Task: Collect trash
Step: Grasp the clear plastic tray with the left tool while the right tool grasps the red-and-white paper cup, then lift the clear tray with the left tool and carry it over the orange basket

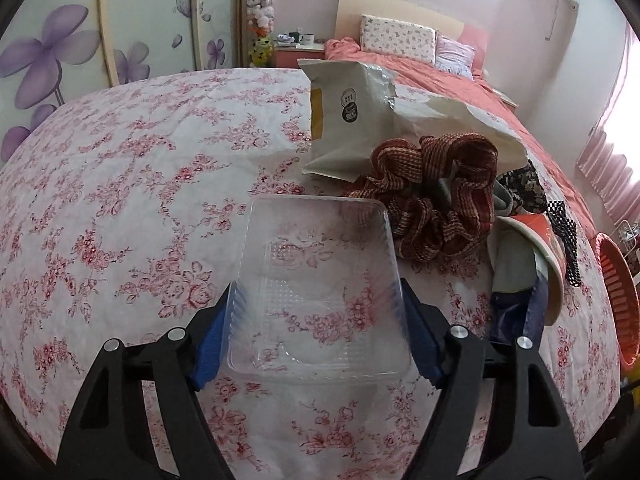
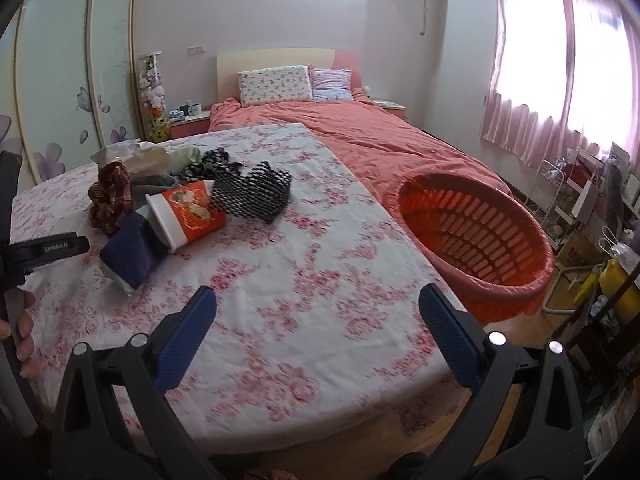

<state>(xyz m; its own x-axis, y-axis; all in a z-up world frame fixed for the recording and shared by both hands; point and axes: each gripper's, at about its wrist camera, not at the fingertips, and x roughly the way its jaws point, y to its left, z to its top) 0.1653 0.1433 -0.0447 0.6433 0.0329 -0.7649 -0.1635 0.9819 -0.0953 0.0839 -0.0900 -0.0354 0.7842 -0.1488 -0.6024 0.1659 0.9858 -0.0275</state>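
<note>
Left wrist view: our left gripper (image 1: 318, 334) is closed on the clear plastic tray (image 1: 320, 284), pads against its two sides, near the clutter pile on the floral cloth (image 1: 120, 184). We should squeeze lightly; it looks flimsy.

Right wrist view: our right gripper (image 2: 318, 340) hangs wide open, holding nothing, with the orange basket (image 2: 480, 236) far right.
</note>
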